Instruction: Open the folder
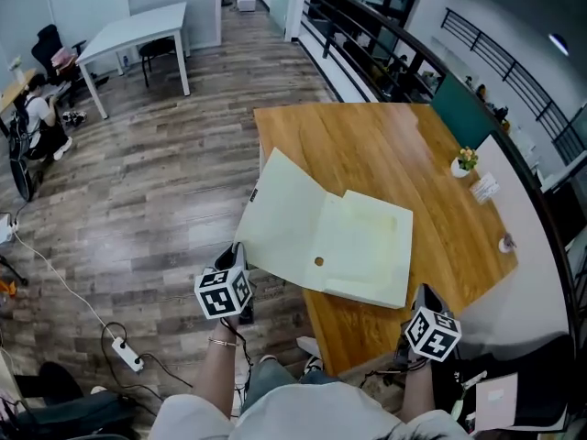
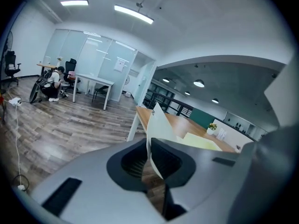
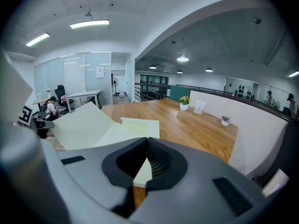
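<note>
A pale yellow folder [image 1: 367, 246] lies open on the near end of the wooden table [image 1: 367, 145]. Its front cover [image 1: 284, 218] swings out to the left, past the table's edge, and is raised off the surface. My left gripper [image 1: 240, 253] is shut on that cover's lower left edge; in the left gripper view the thin cover [image 2: 159, 125] stands edge-on between the closed jaws [image 2: 149, 154]. My right gripper [image 1: 424, 293] pinches the folder's near right corner, which sits between its shut jaws [image 3: 147, 161]. Inner pages [image 3: 135, 127] lie flat.
A small potted plant [image 1: 465, 161] and a white card holder [image 1: 484, 188] stand at the table's right side by a white ledge [image 1: 541, 246]. A white desk [image 1: 138, 30], office chairs and a seated person [image 1: 41, 117] are far left. A power strip [image 1: 127, 354] lies on the wood floor.
</note>
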`<state>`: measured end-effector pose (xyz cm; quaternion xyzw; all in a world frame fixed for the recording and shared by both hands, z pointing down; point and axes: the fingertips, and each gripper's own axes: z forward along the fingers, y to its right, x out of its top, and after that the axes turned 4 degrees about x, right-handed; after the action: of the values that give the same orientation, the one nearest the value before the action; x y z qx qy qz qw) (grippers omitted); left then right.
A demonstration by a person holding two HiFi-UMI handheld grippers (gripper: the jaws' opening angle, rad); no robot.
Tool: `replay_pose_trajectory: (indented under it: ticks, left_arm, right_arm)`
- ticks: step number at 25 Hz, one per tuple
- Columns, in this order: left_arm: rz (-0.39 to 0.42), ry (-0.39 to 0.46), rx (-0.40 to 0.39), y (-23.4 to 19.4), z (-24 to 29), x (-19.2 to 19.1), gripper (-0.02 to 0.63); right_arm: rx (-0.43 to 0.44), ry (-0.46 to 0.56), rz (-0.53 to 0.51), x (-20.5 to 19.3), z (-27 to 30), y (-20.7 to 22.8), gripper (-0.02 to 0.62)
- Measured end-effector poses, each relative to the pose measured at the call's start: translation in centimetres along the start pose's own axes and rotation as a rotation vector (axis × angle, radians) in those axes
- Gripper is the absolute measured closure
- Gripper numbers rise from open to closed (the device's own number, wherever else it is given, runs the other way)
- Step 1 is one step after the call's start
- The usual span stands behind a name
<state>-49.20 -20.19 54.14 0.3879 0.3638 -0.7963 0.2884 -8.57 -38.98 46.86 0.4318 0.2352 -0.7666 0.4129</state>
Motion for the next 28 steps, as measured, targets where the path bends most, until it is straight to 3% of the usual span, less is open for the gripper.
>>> replay_pose_trajectory:
  ticks: [16,28]
  left_arm:
    - [-0.051,-0.196,0.092,-7.4,5.9,-6.7,0.534]
    - [-0.089,-0.114,0.062,-6.1,4.4,-4.6,0.504]
  right_arm:
    - [-0.134,-0.052,0.021,-2.3,-1.2,1.3,0.594]
    - [-0.111,-0.045,0.056,-2.4,-0.4,2.2,0.594]
